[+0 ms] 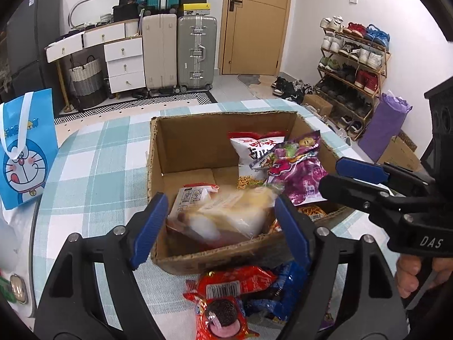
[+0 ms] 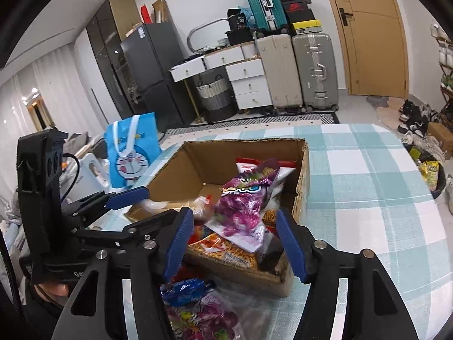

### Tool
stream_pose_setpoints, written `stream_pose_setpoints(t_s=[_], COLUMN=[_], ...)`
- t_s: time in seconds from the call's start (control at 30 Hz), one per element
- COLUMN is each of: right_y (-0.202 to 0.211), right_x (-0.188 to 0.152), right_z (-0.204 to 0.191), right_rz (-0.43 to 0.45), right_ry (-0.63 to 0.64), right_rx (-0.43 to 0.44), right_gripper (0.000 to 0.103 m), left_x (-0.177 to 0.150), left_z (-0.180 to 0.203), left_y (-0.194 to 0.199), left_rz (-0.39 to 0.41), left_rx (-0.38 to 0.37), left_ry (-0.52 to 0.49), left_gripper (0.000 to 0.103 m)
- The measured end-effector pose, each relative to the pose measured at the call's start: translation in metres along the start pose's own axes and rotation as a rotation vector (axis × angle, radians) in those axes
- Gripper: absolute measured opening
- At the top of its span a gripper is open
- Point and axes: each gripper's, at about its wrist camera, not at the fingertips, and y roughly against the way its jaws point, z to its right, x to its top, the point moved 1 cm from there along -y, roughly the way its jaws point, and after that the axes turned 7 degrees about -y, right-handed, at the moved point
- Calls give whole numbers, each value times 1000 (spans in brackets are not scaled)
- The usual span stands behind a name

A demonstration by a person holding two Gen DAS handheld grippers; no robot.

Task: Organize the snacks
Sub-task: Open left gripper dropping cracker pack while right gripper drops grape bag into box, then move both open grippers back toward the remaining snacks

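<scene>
An open cardboard box (image 1: 195, 138) (image 2: 198, 164) sits on the checked tablecloth. Inside lie a clear pale snack bag (image 1: 226, 215), a purple bag (image 1: 300, 170) (image 2: 243, 206), a white and red bag (image 1: 254, 147) and an orange noodle-snack bag (image 2: 226, 249). My left gripper (image 1: 219, 232) is open just above the box's near edge, the pale bag loose and blurred between its fingers. My right gripper (image 2: 235, 243) is open over the box's near right corner; it shows in the left wrist view (image 1: 348, 175). A red packet (image 1: 223, 291) and a blue packet (image 2: 187, 287) lie in front of the box.
A blue cartoon gift bag (image 1: 27, 147) (image 2: 133, 153) stands at the table's left. A purple-printed clear bag (image 2: 206, 320) lies at the near edge. Suitcases, drawers, a door and a shoe rack (image 1: 354, 65) are beyond the table.
</scene>
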Motion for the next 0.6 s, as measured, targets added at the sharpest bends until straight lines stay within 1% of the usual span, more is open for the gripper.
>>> stream_pose_setpoints(t_s=[0.07,0.13,0.17,0.23,0.3,0.4,0.6], right_y=[8,15,20,26,30,34,37], right_x=[-3,-7,-9,-14,-18,-26,-47], right_z=[0,-1,-1,0,1,-1,-3], right_rz=[10,25,38,38,30,25,-7], right_ry=[0,-2,-1,-1,-7,0,4], right_rx=[18,-5,-19,-17,-17,-29,-32], right_gripper=[71,98,100,101,102,102,102], left_x=[-1,-4,-5,-9,-13,-22,-43], left_z=[2,1,1,-1,-3,-8,-8], left_y=[8,18,22,32,41,56,76], left_rz=[8,19,23,30,37,47,34], left_rx=[-2,5,9,13,12,1,30], left_ry=[-2,-7,-9,-3,13,33,31], left_gripper=[81,82,85,91,103,103,103])
